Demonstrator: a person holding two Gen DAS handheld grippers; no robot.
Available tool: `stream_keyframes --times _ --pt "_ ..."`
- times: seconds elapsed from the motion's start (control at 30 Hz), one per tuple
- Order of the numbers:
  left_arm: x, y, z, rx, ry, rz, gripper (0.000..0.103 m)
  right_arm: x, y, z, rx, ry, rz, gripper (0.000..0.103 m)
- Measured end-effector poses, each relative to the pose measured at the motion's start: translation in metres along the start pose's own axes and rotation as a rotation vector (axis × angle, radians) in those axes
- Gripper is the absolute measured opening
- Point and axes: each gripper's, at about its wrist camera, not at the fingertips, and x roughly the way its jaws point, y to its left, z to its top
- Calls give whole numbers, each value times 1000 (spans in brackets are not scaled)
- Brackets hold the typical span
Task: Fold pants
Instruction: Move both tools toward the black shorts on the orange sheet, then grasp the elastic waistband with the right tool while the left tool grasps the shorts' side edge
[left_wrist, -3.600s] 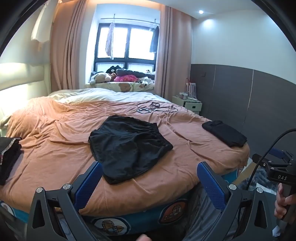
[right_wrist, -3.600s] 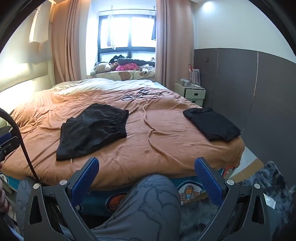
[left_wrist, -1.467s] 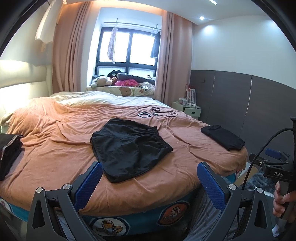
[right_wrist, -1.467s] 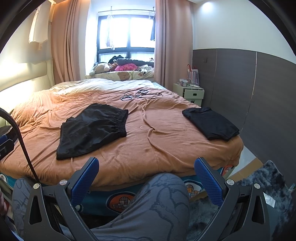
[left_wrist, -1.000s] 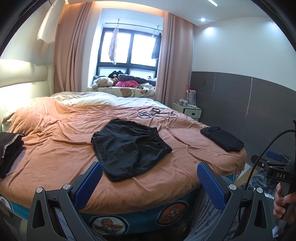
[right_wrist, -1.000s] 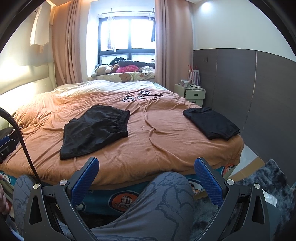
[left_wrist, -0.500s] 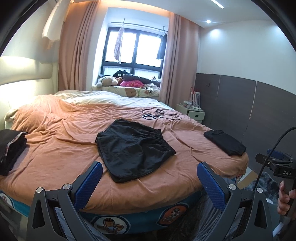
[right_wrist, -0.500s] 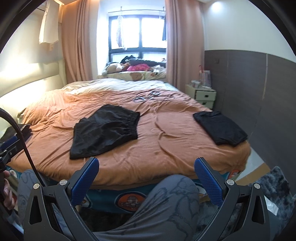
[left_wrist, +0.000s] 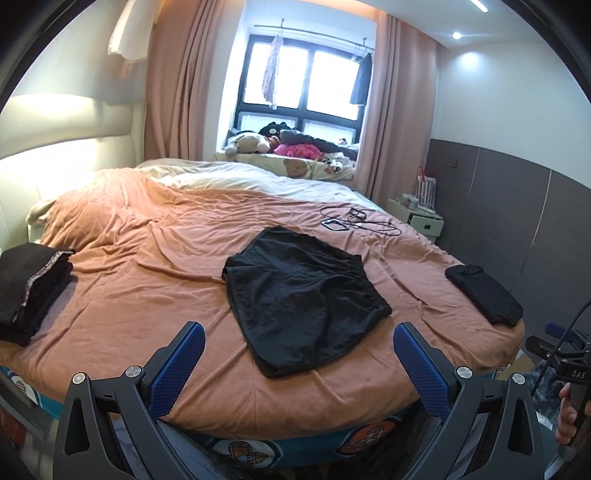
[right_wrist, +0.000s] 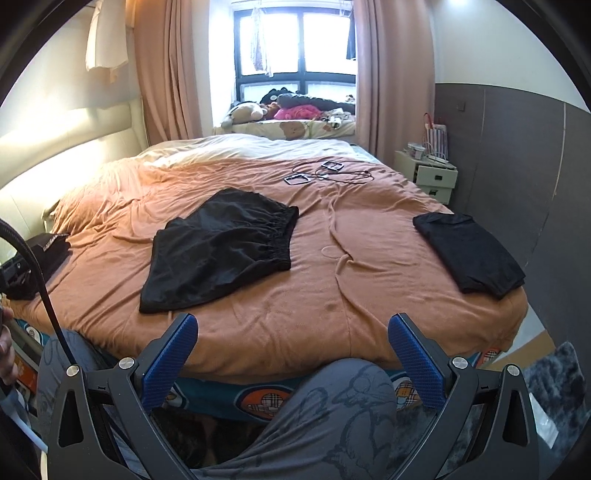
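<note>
Both my left gripper (left_wrist: 299, 354) and right gripper (right_wrist: 291, 343) gape wide, holding nothing; black shorts (left_wrist: 301, 295) lie flat on the bed (left_wrist: 147, 295) ahead.

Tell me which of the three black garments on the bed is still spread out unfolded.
The black shorts in the middle of the bed, lying flat with the elastic waistband showing. The black stack at the left edge and the black garment at the right edge are already folded.

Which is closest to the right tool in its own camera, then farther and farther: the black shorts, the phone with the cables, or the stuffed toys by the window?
1. black shorts, spread on the bed, left of centre.
2. phone, beside the cables, farther up the bed.
3. stuffed toys, on the window ledge beyond the bed.
</note>
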Motion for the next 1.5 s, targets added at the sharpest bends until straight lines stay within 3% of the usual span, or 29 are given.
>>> stream_keyframes --times 0.13,0.8,1.03,1.2,1.5 --pt "16 6 3 -17 20 9 102 9 -5 4 22 12 29 103" --pt "121 31 -17 -137 214 -38 102 99 -10 32 77 104 7 103" --pt "159 52 -28 -229 290 -54 96 135 -14 34 83 130 30 103" --pt "187 65 -38 -316 358 -90 86 161 -19 37 112 157 71 103" --pt "229 83 -55 -443 485 -133 86 204 -29 39 162 200 154 102"
